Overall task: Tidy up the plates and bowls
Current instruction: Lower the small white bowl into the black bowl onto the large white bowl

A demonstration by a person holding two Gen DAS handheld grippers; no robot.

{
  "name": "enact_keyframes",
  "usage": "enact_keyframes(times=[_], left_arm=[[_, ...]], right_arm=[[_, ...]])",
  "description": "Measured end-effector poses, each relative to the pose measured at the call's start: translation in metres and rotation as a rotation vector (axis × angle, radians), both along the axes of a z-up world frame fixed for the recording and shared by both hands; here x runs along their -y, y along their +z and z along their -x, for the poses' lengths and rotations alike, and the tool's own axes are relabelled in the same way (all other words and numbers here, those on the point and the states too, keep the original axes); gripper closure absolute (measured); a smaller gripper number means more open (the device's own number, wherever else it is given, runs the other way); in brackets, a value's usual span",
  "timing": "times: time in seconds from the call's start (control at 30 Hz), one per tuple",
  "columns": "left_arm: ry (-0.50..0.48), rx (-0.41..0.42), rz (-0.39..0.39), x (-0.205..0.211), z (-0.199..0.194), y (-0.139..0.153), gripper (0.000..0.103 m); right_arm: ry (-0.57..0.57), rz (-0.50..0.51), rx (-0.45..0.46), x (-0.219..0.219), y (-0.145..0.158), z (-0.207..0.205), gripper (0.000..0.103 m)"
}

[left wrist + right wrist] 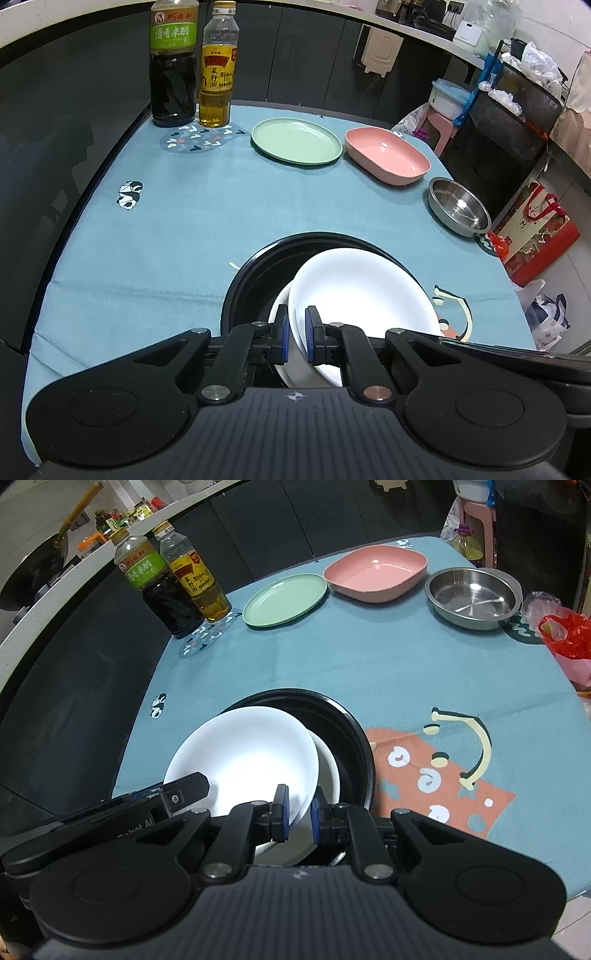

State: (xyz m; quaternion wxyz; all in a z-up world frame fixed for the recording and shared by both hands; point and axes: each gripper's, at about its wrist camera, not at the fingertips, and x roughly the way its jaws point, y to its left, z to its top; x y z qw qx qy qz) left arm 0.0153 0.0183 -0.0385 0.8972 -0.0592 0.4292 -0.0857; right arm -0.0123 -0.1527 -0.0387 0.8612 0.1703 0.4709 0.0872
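Below, the white plate point(362, 291) is pinched at its near rim by both the left gripper point(297, 334) and right gripper point(299, 812), over the black pan point(258, 266); a second plate underneath is mostly hidden. Bottle labels are unreadable.

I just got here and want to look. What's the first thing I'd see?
The white plate, pinched at its near rim by both grippers, left and right, over a black pan near the table's front. Behind, a green plate, pink dish and steel bowl sit in a row.
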Motion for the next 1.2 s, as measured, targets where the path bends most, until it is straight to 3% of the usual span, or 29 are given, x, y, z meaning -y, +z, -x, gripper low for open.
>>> enact_keyframes(times=[1.03,1.2], left_arm=[[0.017,-0.050,0.051,-0.012,-0.007,-0.009,0.095],[0.032,-0.044,0.049,-0.016,-0.006,-0.007,0.095]], right_arm=[[-0.010,-0.016,0.002,0.004,-0.002,-0.001,0.091],[-0.021,0.006,0.045,0.005,0.004,0.003,0.083]])
